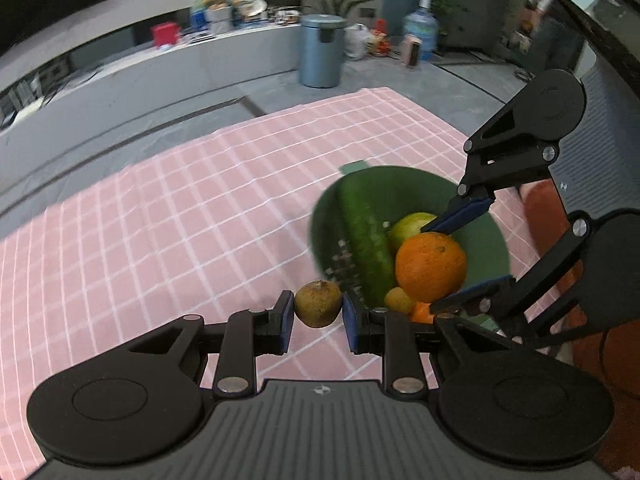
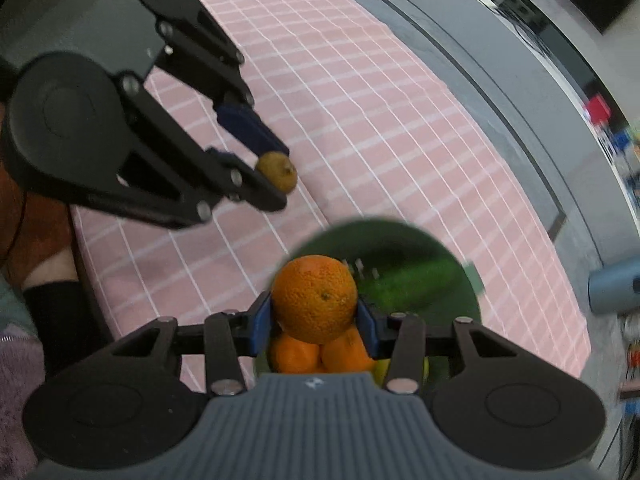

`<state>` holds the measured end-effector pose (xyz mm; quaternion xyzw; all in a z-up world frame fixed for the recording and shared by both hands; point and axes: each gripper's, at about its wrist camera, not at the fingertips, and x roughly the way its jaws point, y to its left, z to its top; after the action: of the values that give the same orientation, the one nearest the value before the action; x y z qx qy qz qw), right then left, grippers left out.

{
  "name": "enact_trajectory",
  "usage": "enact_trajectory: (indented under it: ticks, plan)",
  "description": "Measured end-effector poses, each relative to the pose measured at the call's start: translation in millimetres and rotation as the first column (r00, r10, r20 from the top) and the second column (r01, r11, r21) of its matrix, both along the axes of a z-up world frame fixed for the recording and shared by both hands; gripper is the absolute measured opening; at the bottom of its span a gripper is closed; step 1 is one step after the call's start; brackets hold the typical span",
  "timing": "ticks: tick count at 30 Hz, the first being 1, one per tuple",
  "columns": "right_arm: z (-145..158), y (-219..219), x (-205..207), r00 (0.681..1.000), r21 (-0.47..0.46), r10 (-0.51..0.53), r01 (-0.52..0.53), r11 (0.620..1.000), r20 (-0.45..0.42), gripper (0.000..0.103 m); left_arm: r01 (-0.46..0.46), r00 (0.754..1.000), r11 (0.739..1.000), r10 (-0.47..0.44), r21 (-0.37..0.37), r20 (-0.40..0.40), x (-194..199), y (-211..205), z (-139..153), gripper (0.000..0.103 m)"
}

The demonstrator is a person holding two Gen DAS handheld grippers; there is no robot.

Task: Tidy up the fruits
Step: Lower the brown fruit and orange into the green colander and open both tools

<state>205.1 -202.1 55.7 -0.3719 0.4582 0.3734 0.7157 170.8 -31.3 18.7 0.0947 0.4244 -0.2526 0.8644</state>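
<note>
Both grippers tilt downward, the left gripper (image 1: 318,316) clamped narrow, the right gripper (image 2: 315,326) clamped wider.

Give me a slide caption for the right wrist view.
Right gripper lifts an orange above the green bowl; left gripper holds a small brown fruit.

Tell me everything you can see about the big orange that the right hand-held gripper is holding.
The orange is large, round and bright, with dimpled peel and a small dark stem dot facing the right wrist camera. It looks whole and unpeeled. The right hand-held gripper clamps it between blue pads on its two sides. It hangs over the green bowl, above smaller orange fruits and next to a green cucumber; whether it touches the fruits below cannot be told.
</note>
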Motion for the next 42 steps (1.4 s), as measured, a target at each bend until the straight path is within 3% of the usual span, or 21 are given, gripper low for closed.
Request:
enact_trajectory:
  ticks: [6, 13, 18, 24, 34, 42]
  plan:
    - [-11.0, -36.8, 3.8, 0.997, -0.035, -0.069, 0.068, 0.997, -0.033, 0.042, 0.111, 0.994, 0.991, -0.109, 0.068, -0.029, 16.5, -37.3, -18.0, 0.029]
    - [-31.4, -61.5, 15.7, 0.989, -0.042, -0.124, 0.121, 0.992, -0.082, 0.042, 0.247, 0.969, 0.947, -0.237, 0.205, -0.075, 28.7, -72.9, -47.9, 0.029]
    - [-46.1, -65.0, 23.0, 0.985, -0.063, -0.123, 0.116, 0.991, -0.120, 0.042, 0.264, 0.963, 0.917, -0.235, 0.301, -0.129, 41.1, -86.1, -60.2, 0.029]
    - [-56.1, -67.5, 32.4, 0.980, -0.095, -0.121, 0.106, 0.990, -0.161, 0.042, 0.315, 0.948, 0.878, -0.271, 0.361, -0.168, 47.8, -95.0, -70.4, 0.029]
    - [-72.8, -69.3, 42.8, 0.966, -0.115, -0.129, 0.105, 0.988, -0.222, 0.042, 0.342, 0.937, 0.867, -0.285, 0.362, -0.201, 51.7, -97.5, -81.6, 0.029]
    - [-76.7, -69.9, 42.1, 0.963, -0.122, -0.135, 0.109, 0.987, -0.235, 0.043, 0.339, 0.937, 0.878, -0.283, 0.337, -0.206, 55.7, -92.6, -78.8, 0.036]
